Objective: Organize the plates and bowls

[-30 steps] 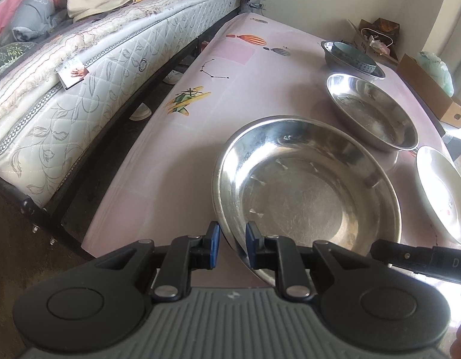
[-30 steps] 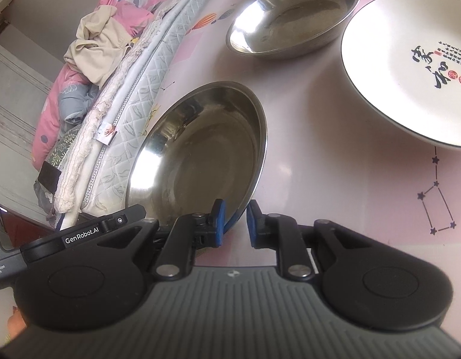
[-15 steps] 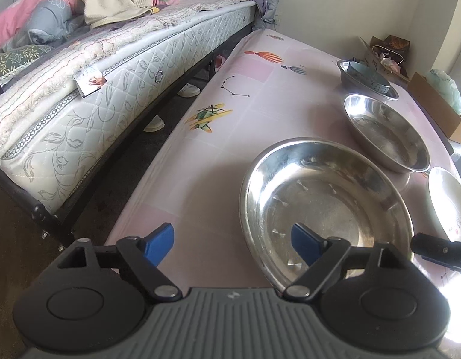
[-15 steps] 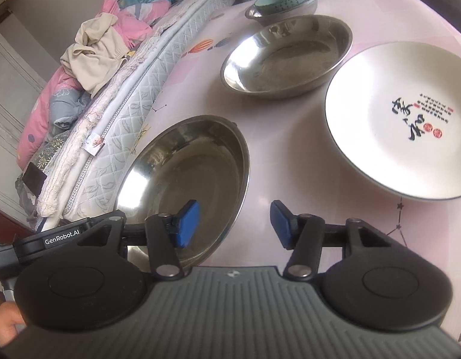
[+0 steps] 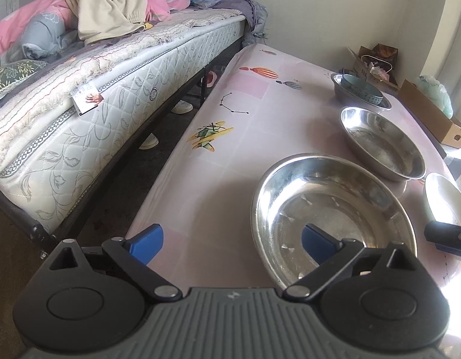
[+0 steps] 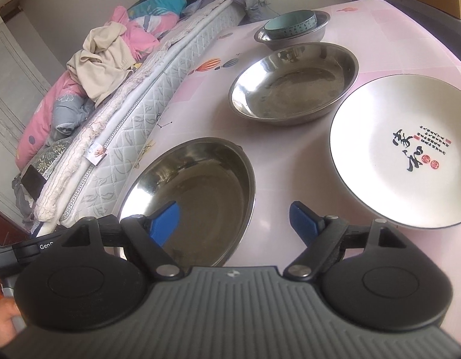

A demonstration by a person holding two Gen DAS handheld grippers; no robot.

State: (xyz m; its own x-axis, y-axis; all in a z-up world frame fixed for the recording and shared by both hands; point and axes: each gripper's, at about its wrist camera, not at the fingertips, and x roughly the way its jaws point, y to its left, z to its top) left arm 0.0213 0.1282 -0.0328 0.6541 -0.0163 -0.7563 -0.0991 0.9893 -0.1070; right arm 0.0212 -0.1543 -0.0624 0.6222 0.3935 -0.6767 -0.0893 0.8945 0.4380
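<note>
A large steel bowl (image 5: pixel 332 209) (image 6: pixel 200 185) rests on the pink table (image 5: pixel 230 155), nearest to me. My left gripper (image 5: pixel 230 243) stands wide, its jaws opening; the bowl's left rim lies between the fingers and neither pad touches it. My right gripper (image 6: pixel 235 223) straddles the bowl's right rim, its jaws also opening, pads off the metal. Behind sits a second steel bowl (image 5: pixel 383 146) (image 6: pixel 293 83). Farther back is a small steel bowl (image 6: pixel 317 31) with a teal bowl (image 6: pixel 290 24) inside. A white plate (image 6: pixel 404 149) with black calligraphy lies at the right.
A bed with a quilted mattress (image 5: pixel 95 125) and piled bedding runs along the table's left edge, with a dark gap and shoes (image 5: pixel 148 142) between. Cardboard boxes (image 5: pixel 434 119) stand beyond the far right edge. A hand (image 6: pixel 3 323) shows at the lower left.
Both grippers were shut on the near bowl's rim, one on each side. Both have let go and spread wide, and the bowl now lies free on the table.
</note>
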